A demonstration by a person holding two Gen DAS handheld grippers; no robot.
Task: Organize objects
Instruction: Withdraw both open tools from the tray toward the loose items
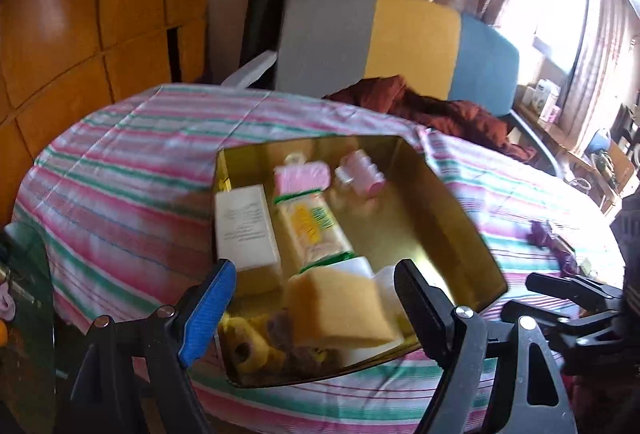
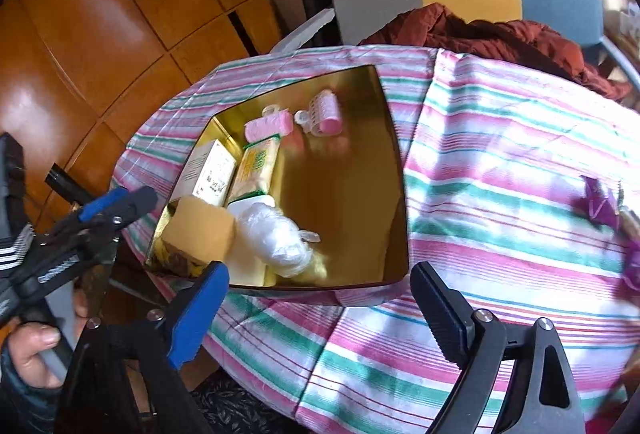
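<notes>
An open gold tin sits on a striped tablecloth. Inside lie a white carton, a biscuit packet, two pink hair rollers, a yellow sponge and a crumpled clear plastic bag. My left gripper stands open at the tin's near-left corner, with the sponge showing between its fingers but not touching them. My right gripper is open and empty at the tin's near edge.
Purple wrapped items lie on the cloth right of the tin. Behind the table are a grey, yellow and blue sofa and a rust-red garment. Wooden cabinets fill the left. A person's hand holds the left gripper.
</notes>
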